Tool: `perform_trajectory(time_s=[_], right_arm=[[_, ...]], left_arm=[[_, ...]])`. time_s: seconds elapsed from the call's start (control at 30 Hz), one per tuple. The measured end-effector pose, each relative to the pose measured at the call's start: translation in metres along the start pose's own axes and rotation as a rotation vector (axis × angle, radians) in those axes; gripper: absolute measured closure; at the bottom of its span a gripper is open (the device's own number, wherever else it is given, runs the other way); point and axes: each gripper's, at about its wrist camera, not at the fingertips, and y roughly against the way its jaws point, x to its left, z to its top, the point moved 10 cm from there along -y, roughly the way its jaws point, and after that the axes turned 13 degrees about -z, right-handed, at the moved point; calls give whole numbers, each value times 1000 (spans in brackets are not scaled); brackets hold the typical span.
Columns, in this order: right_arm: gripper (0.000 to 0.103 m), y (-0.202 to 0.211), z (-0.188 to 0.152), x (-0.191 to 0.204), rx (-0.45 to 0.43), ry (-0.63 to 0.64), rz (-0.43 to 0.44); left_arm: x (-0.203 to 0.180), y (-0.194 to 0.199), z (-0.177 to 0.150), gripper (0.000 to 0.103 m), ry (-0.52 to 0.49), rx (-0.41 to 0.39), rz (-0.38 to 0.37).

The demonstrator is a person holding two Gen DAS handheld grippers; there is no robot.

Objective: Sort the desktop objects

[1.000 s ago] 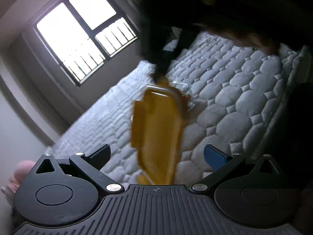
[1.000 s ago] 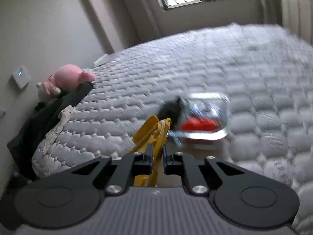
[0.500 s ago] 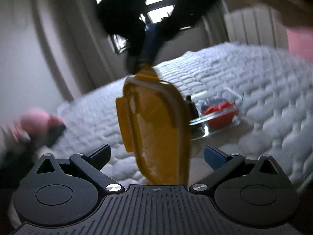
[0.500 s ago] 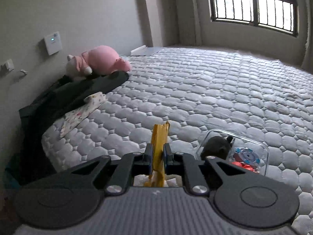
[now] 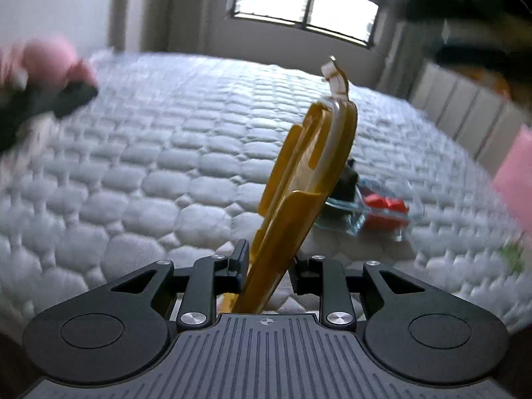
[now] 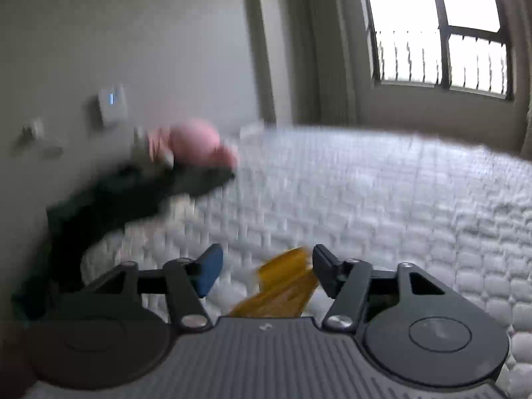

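The left tool [image 5: 267,266] has just been closing and now pinches the lower end of one yellow lid [image 5: 309,179], which stands tilted up and away from it. The right tool [image 6: 264,274] has just been opening; its jaws stand spread, the lid's edge [image 6: 282,289] between them, not pressed. Beyond lies one clear container [image 5: 375,212] with red pieces on a quilted grey mattress [image 5: 166,173]. One pink plush toy [image 6: 196,143] sits near the wall, and one window [image 6: 442,30] lights the room.
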Motion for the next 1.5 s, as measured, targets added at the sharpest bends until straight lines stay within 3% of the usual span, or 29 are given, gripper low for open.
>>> perform_trajectory(time_s=[0.1, 0.2, 0.27, 0.33, 0.5, 0.63, 0.77, 0.87, 0.97, 1.03, 1.07, 1.1, 1.13, 1.23, 1.3, 1.5], right_arm=[[31, -6, -8, -9, 8, -101, 37], [30, -36, -37, -18, 127, -220, 79], [30, -62, -63, -19, 245, -297, 122], [34, -87, -90, -19, 358, -379, 166], [33, -126, -151, -11, 565, -618, 273], [31, -141, -194, 6, 698, -814, 351], [31, -153, -219, 30, 776, -975, 419], [40, -161, -223, 48, 779, -953, 398], [41, -169, -223, 53, 754, -939, 360], [56, -172, -222, 52, 737, -952, 359], [58, -173, -222, 49, 731, -964, 368], [78, -173, -220, 46, 719, -980, 390], [82, -171, -216, 43, 705, -985, 408], [85, -160, -197, 26, 612, -873, 347], [87, -150, -187, 16, 565, -831, 317], [87, -127, -174, -20, 513, -879, 296]], left_arm=[[40, 8, 1, 75, 204, -14, -70], [84, 18, 1, 76, 387, -41, -96], [106, 20, -1, 75, 434, -60, -71], [124, 21, -5, 65, 486, -78, -59], [158, 13, -25, 66, 649, -55, -105], [177, -1, -45, 67, 800, -22, -187], [188, -7, -55, 67, 881, -29, -231], [189, -10, -56, 67, 889, -24, -240], [183, -12, -52, 68, 880, -21, -251], [177, -16, -49, 65, 871, -12, -265], [173, -18, -49, 64, 865, -3, -273], [168, -22, -50, 59, 854, 18, -285], [162, -26, -51, 50, 842, 39, -298], [145, -41, -55, 28, 797, 86, -336], [138, -44, -56, 21, 773, 91, -358], [133, -38, -57, 10, 759, 82, -412]])
